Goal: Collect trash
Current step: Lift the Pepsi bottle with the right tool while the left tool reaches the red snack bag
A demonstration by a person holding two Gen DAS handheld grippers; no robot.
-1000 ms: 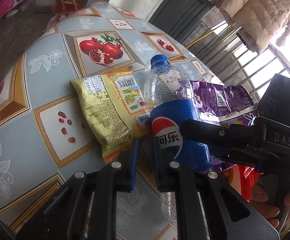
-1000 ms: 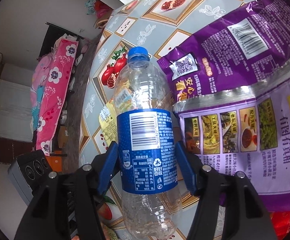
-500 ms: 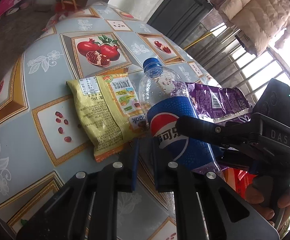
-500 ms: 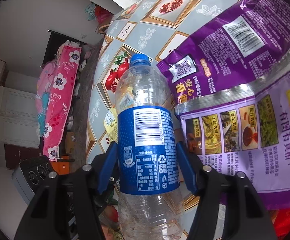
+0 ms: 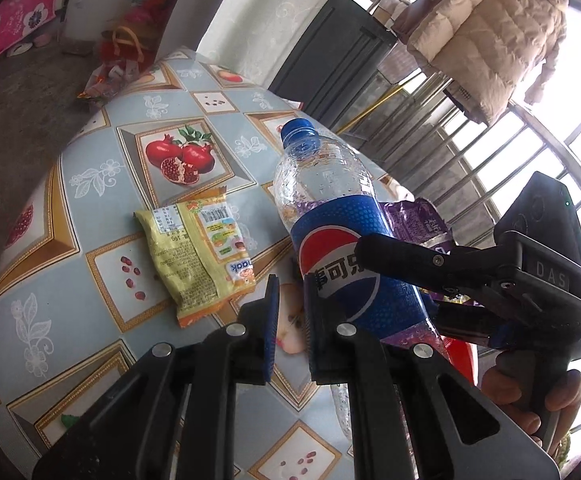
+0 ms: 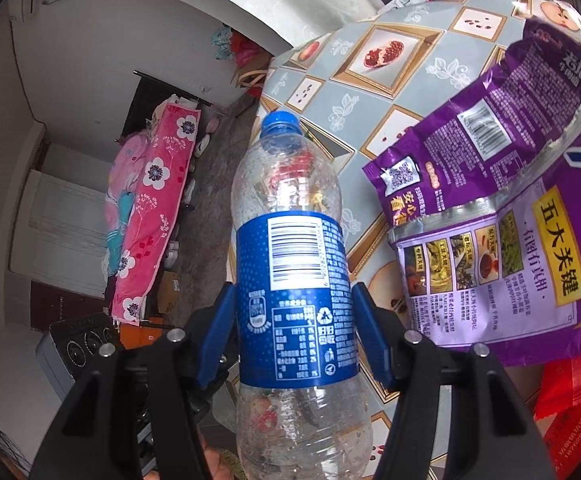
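Right tongs (image 6: 292,340): clamped on bottle (image 6: 290,280) at label band, clear of surface (image 5: 90,280).
Left tongs (image 5: 290,320): pressed nearly together, empty.
Bottle: empty, light, thin-walled, slick; grip at label, moderate force, avoid crushing.
Yellow packet (image 5: 198,256): flat, limp; pinch at edge.
Purple bags (image 6: 490,220): crinkly, soft; lying beyond.

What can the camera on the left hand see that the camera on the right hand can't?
Only the left wrist view shows the yellow snack packet lying on the table, the puffy beige coat hanging by the window bars, and the hand holding the right tongs.

Only the right wrist view shows the pink flowered blanket and the bottle's barcode.

Both show the empty bottle with its blue cap, the purple bags and the pomegranate tablecloth.
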